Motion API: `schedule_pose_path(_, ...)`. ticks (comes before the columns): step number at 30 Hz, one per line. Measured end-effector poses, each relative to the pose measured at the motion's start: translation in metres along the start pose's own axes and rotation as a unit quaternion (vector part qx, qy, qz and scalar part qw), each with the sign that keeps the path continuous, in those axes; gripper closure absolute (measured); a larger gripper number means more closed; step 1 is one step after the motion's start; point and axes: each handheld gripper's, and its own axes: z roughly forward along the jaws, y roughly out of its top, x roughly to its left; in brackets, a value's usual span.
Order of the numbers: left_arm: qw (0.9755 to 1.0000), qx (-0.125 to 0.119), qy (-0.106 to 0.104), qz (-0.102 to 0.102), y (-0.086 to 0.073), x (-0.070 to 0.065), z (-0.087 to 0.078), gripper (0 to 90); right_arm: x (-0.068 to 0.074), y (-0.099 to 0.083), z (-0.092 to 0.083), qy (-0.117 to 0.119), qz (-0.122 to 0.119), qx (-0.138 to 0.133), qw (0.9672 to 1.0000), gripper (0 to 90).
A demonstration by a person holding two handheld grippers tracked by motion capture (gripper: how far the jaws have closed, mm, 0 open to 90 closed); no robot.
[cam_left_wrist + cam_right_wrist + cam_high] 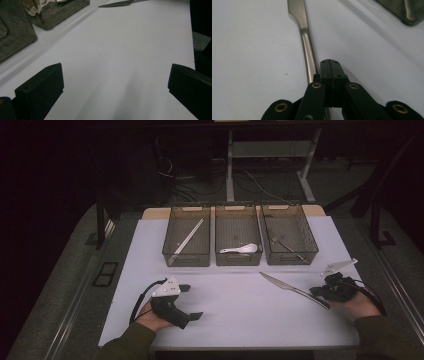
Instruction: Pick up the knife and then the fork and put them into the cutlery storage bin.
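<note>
1. The white table [235, 315] spreads across the high view, with the person's forearms coming in at the bottom corners.
2. Three grey bins stand in a row at its far side: the left bin [172, 251] holds a pale stick, the middle bin [222, 258] a white spoon [241, 249], the right bin [307, 251] a metal utensil. The left gripper view catches just dark bin walls at its upper left, contents too unclear to name.
3. The left gripper [190, 301] rests near the front left of the table, well apart from the knife; its own view shows the two black jaws spread wide over bare tabletop.
4. The right gripper [316, 292] sits at the front right. The high view leaves its jaws too small to read; its own view shows them pressed together with nothing between.
5. The knife [292, 289] lies flat between the right bin and the right gripper, blade towards the bins. The right gripper view shows the handle [308, 55] passing just beside the closed jaw tips, on their left, not pinched.
</note>
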Motion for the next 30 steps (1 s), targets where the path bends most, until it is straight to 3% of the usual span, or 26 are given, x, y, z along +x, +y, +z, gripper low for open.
schedule_pose_path(4,1.0,0.003,0.001,0.0,0.0,0.001,0.0,0.0,0.002,0.013,-0.011,0.012,-0.015,0.012,0.9997,80.6)
schedule_pose_path(7,1.0,0.0,0.0,-0.003,-0.001,0.001,0.0,0.0,0.006,0.026,-0.016,0.011,-0.042,0.028,0.9987,77.8)
schedule_pose_path(10,1.0,0.001,-0.001,-0.003,-0.001,0.001,0.001,0.0,0.011,0.039,-0.013,0.012,-0.068,0.065,0.9955,76.1)
schedule_pose_path(12,1.0,0.001,-0.001,-0.002,-0.001,0.001,0.001,0.0,0.014,0.048,-0.007,0.015,-0.082,0.093,0.9922,74.7)
schedule_pose_path(16,1.0,0.001,-0.002,-0.002,-0.001,0.001,0.0,0.0,0.018,0.063,0.01,0.014,-0.113,0.152,0.9819,73.6)
schedule_pose_path(20,1.0,0.002,-0.002,-0.001,-0.001,0.001,0.001,0.0,0.022,0.072,0.024,0.019,-0.122,0.181,0.9757,75.0)
schedule_pose_path(24,1.0,0.002,-0.002,-0.001,-0.001,0.001,0.001,0.0,0.026,0.076,0.033,0.013,-0.135,0.214,0.9672,77.8)
schedule_pose_path(30,1.0,0.003,-0.004,-0.002,-0.001,0.001,0.002,0.0,0.028,0.082,0.037,0.001,-0.14,0.24,0.9606,79.3)
